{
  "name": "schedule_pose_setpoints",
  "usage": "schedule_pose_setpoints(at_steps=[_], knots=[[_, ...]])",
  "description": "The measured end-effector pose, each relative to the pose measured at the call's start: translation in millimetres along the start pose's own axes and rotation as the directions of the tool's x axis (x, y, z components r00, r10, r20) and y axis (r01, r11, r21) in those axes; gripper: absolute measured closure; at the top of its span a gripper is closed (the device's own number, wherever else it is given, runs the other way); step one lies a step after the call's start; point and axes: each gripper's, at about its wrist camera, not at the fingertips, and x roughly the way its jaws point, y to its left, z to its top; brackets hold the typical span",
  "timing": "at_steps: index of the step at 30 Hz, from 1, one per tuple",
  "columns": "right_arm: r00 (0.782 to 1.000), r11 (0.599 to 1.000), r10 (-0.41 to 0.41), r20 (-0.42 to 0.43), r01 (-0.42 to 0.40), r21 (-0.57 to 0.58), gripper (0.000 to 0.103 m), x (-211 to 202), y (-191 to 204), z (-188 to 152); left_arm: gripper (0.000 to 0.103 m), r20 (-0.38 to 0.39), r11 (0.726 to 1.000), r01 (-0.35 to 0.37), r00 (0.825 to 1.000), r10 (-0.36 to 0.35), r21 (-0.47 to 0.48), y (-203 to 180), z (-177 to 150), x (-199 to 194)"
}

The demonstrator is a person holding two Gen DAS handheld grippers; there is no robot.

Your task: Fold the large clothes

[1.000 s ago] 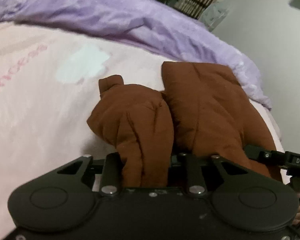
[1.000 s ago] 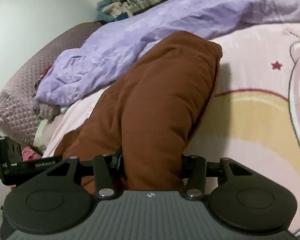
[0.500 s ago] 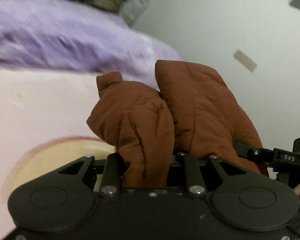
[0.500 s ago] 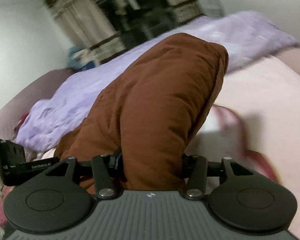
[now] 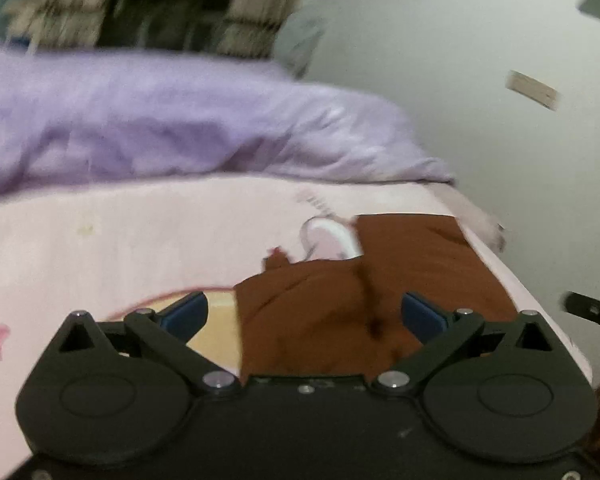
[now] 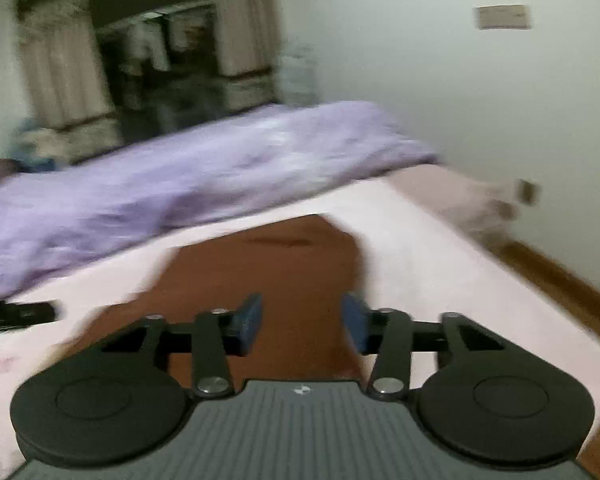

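A brown padded garment (image 5: 340,304) lies flat on the pink bed sheet (image 5: 120,240); it also shows in the right wrist view (image 6: 268,272). My left gripper (image 5: 304,316) is open wide, its blue pads (image 5: 186,314) either side of the garment and just above it. My right gripper (image 6: 302,320) is open too, its blue pads (image 6: 250,320) apart over the garment's near part. Neither holds cloth. Both views are motion-blurred.
A purple duvet (image 5: 160,132) is bunched along the far side of the bed (image 6: 180,184). A white wall (image 6: 460,100) stands to the right, with wooden floor (image 6: 560,280) beyond the bed edge. Curtains and a dark window (image 6: 160,60) are behind.
Both grippers let go of the brown garment and opened. The garment dropped from a raised fold to lying flat on the sheet. Both cameras swung up and right.
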Motion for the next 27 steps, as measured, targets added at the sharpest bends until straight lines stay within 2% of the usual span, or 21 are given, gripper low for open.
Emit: schedule_pose_setpoints(at_steps=[2,3,4,5,6,8,11,15,18,21,24,27], knots=[[0.997,0.999,0.041,-0.065,-0.042,-0.012,0.058,2,14,-16,0.0,-0.015,0.998,0.006,1.0,-0.005,0.066,-18,-16,-2],[0.991,0.999,0.034,-0.126,-0.037,-0.021,0.058,14,20,-27,0.0,-0.075,0.995,0.0,0.997,0.008,0.103,-22,-25,9],[0.978,1.0,0.019,-0.209,-0.02,-0.004,0.058,32,21,-44,0.0,-0.168,0.989,-0.031,0.984,0.055,0.143,-26,-36,27],[0.976,1.0,-0.006,-0.219,0.007,0.004,0.058,44,20,-57,0.0,-0.262,0.983,-0.065,0.959,0.109,0.174,-29,-50,50],[0.98,0.999,-0.043,-0.197,0.04,-0.018,0.058,57,23,-71,0.0,-0.287,0.984,-0.071,0.951,0.117,0.166,-27,-58,67],[0.982,0.992,-0.107,-0.155,0.094,-0.088,0.057,60,38,-75,0.0,-0.267,0.993,-0.064,0.96,0.088,0.099,-17,-58,67],[0.976,0.988,-0.135,-0.171,0.119,-0.098,0.048,42,48,-56,0.0,-0.274,0.993,-0.084,0.956,0.105,0.088,-26,-36,58],[0.975,0.987,-0.151,-0.166,0.139,-0.081,0.013,7,39,-50,0.0,-0.236,0.976,-0.158,0.953,0.191,0.152,-42,-27,16],[0.97,0.983,-0.167,-0.178,0.149,-0.106,0.012,-2,48,-52,0.0,-0.188,0.957,-0.193,0.954,0.235,0.217,-68,-28,-19],[0.966,0.976,-0.188,-0.176,0.164,-0.145,0.012,-24,60,-62,0.0,-0.165,0.949,-0.208,0.954,0.25,0.239,-81,-35,-50],[0.97,0.977,-0.188,-0.157,0.168,-0.133,0.012,-42,68,-65,0.0,-0.137,0.946,-0.229,0.955,0.265,0.231,-82,-44,-67],[0.968,0.973,-0.197,-0.157,0.174,-0.152,0.011,-56,71,-73,0.0,-0.135,0.956,-0.221,0.959,0.249,0.195,-83,-56,-89]])
